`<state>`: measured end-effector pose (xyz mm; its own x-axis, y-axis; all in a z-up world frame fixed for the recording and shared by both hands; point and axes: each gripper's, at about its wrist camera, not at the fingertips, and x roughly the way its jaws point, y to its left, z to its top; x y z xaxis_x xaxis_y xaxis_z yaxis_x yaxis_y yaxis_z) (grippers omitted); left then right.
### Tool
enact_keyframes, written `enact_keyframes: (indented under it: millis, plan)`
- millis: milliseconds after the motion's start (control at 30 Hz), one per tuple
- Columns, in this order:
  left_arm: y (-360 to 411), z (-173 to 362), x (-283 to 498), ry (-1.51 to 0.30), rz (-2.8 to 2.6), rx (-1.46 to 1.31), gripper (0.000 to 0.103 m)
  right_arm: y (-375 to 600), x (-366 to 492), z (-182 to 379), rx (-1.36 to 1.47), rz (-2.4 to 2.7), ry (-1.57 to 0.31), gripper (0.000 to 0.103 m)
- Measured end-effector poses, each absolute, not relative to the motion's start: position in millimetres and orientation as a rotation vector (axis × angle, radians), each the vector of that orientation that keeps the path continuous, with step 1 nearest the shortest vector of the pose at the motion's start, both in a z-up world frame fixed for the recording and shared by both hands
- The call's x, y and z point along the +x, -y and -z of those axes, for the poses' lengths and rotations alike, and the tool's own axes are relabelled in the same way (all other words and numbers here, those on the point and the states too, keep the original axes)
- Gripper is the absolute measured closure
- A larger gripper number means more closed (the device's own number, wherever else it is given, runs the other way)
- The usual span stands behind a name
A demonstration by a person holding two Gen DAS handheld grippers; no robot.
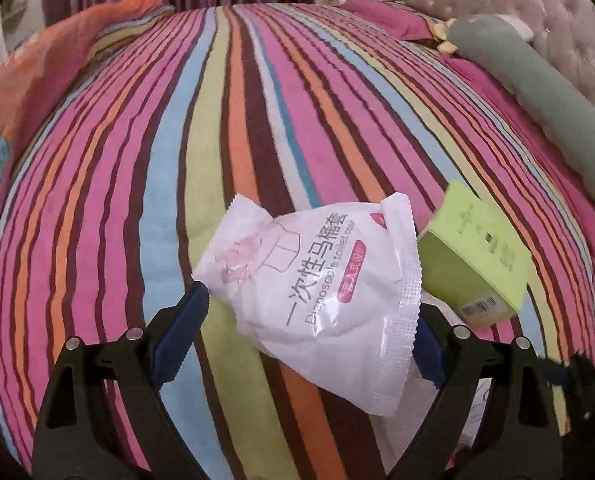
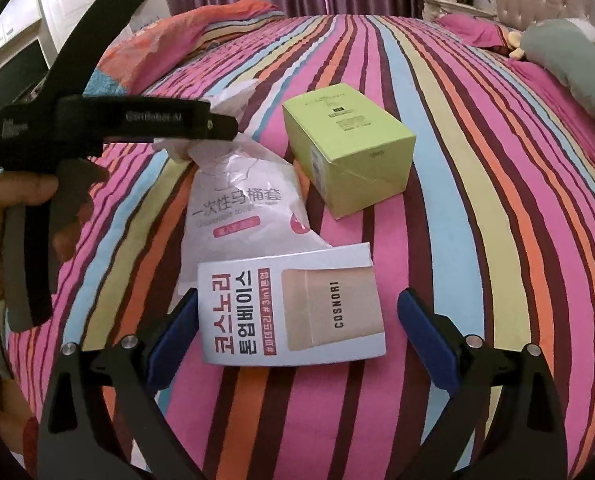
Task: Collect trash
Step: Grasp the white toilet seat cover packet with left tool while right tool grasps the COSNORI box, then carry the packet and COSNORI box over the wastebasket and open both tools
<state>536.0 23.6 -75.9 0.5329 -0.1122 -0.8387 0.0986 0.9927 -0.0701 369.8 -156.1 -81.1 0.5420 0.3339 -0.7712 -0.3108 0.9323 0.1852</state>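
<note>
A white plastic packet (image 1: 309,280) printed "Disposable toilet cover" lies on the striped bed and spans the jaws of my left gripper (image 1: 309,308), whose blue pads press its two ends. Seen from the side in the right wrist view, the left gripper (image 2: 201,136) pinches the crumpled far end of the packet (image 2: 241,208). A light green box (image 1: 477,264) stands just right of it (image 2: 349,148). A white and tan COSNORI sachet (image 2: 293,312) lies flat between the fingers of my right gripper (image 2: 297,300), which is open with gaps on both sides.
The striped bedspread (image 2: 477,240) fills both views. A folded orange quilt (image 2: 185,40) lies at the far left, with pink pillows (image 2: 469,28) and a green bolster (image 2: 577,72) at the tufted headboard (image 1: 517,12). A hand (image 2: 17,200) holds the left gripper's handle.
</note>
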Motion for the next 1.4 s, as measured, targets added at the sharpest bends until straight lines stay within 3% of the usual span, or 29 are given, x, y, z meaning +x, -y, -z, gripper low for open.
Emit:
enact_keyframes:
  millis: [67,200,733,1400]
  plan:
    - [-29,79,539,-1.02,0.119,-0.045,0.05,156,369,83,0.027,-0.376,-0.928,0.024]
    - [-37,80,533,-1.015,0.095,-0.046,0.063,156,366,82,0.031,-0.366,-0.93,0.024]
    - [-66,36,463,-0.93,0.098,-0.075,0.063,179,325,58,0.111,-0.323,-0.899,0.025]
    - [-54,20,223,-0.88,0.119,-0.051,0.063,198,196,39,0.263,-0.311,-0.863,0.025]
